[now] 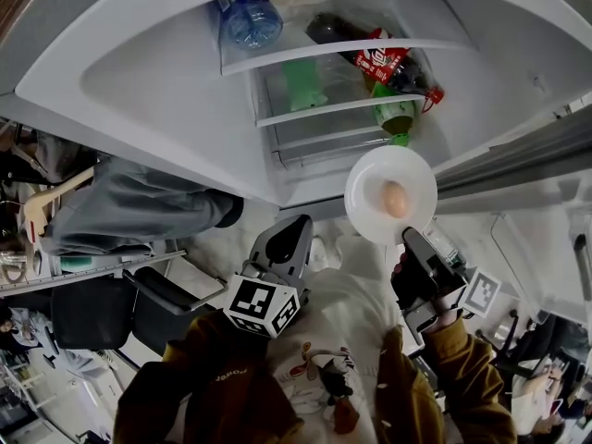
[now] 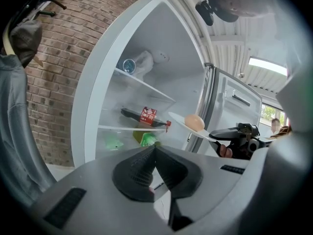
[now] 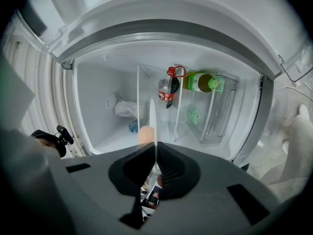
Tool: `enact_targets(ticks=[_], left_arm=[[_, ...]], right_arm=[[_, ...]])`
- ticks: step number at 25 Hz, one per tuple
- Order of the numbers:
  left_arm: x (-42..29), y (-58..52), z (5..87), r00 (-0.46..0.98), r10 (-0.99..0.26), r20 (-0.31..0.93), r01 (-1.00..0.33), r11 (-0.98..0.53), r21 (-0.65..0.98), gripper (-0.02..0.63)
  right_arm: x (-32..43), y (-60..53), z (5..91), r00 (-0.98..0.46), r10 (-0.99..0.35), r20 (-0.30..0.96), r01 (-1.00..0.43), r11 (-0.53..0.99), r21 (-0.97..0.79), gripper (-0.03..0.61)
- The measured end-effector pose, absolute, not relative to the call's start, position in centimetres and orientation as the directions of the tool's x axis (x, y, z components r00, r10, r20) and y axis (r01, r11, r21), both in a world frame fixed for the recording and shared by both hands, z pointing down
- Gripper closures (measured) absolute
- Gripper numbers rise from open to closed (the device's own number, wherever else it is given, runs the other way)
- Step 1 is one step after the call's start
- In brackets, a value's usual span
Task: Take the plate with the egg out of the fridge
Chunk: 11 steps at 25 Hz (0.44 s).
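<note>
A brick wall (image 2: 54, 82) stands left of the open fridge (image 1: 139, 81), which is white inside. On its shelves (image 1: 305, 58) lie a water bottle (image 1: 250, 21), a cola bottle (image 1: 379, 58) and a green bottle (image 1: 396, 114). My right tool (image 1: 412, 240) is clamped on the near rim of the plate (image 1: 370, 178). The plate is held in the air at the fridge mouth, right of centre, with the egg (image 1: 395, 199) on it. My left tool (image 1: 298, 225) hangs near and left, jaws together on nothing. I judge the lift-out nearly done. Next I should draw the plate towards me, level and slow, or the egg may roll off.
</note>
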<state>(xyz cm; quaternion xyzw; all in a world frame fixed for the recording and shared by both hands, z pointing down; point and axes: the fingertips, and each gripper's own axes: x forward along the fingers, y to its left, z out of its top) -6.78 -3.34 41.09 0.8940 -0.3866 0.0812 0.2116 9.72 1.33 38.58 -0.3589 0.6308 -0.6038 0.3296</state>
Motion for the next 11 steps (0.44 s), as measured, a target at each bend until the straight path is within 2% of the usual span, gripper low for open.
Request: enact_targets(ticks=[11], left_arm=[[-6.49,-3.22,41.49,0.701,-0.641,0.314,-0.713,-0.622,0.323,0.604]], right_arm=[[8.89,1.42,39.16,-0.520,-0.853,0.037,-0.037,-0.021,-0.999,0.558]])
